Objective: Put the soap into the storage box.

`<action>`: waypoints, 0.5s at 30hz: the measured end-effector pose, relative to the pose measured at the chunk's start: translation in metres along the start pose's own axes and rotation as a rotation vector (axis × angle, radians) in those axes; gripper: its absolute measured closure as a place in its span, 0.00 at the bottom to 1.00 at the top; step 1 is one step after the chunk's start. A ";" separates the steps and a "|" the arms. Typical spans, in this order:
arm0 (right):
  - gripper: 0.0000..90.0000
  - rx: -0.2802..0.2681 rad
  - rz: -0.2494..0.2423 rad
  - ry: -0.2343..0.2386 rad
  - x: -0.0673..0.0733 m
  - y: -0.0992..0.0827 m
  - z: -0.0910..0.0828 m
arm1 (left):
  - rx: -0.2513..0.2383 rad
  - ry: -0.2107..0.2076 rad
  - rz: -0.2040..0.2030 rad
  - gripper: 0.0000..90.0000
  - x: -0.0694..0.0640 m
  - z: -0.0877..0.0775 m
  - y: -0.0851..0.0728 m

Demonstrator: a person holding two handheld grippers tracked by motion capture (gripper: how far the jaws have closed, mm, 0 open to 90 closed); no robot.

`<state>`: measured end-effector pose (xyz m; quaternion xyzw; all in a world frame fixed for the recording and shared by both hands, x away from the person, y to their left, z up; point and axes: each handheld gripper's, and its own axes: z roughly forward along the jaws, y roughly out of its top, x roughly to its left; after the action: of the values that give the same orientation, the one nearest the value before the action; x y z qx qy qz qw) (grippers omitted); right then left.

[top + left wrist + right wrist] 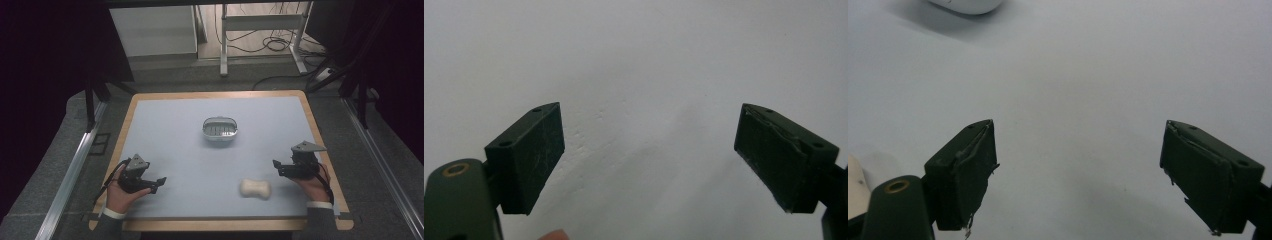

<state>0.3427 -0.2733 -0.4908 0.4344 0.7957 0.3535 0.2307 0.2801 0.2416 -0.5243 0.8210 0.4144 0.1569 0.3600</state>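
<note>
In the high view, the left hand-held gripper [159,183] rests low on the worktop [170,130] near its front left corner, jaws pointing right. The right hand-held gripper [278,167] sits near the front right edge, jaws pointing left. A cream, bone-shaped soap bar [255,188] lies flat on the worktop just beside the right hand-held gripper, slightly nearer the person, not touching it. A white soap dish [219,128] with a slotted inner tray stands near the middle of the worktop, well apart from both hands.

In the left gripper view, the left hand-held gripper [649,150] has its jaws spread wide over bare worktop, nothing between them.

In the right gripper view, the right hand-held gripper [1078,165] also stands spread, empty, with the soap bar [855,185] at the lower left edge and the soap dish [968,5] at the top.
</note>
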 end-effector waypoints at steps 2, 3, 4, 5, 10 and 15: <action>0.18 0.001 0.000 -0.005 0.001 0.000 0.001 | 0.001 0.000 0.001 0.15 0.000 0.000 0.000; 0.19 -0.002 0.012 -0.013 0.000 0.000 0.001 | -0.001 0.000 0.000 0.15 0.000 0.000 0.000; 0.19 -0.002 0.023 -0.018 -0.001 0.000 0.001 | -0.002 -0.002 -0.002 0.15 0.000 -0.001 0.000; 0.20 0.000 0.029 -0.018 -0.001 0.000 0.001 | -0.004 -0.002 -0.002 0.15 0.000 -0.001 0.000; 0.20 0.008 0.028 -0.011 0.000 0.000 0.003 | -0.009 -0.004 -0.009 0.15 0.000 -0.002 0.000; 0.21 0.013 0.015 0.009 0.004 0.004 0.001 | -0.009 -0.008 -0.012 0.15 0.000 -0.001 -0.001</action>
<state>0.3436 -0.2675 -0.4886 0.4403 0.7957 0.3519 0.2216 0.2791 0.2427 -0.5238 0.8174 0.4175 0.1534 0.3662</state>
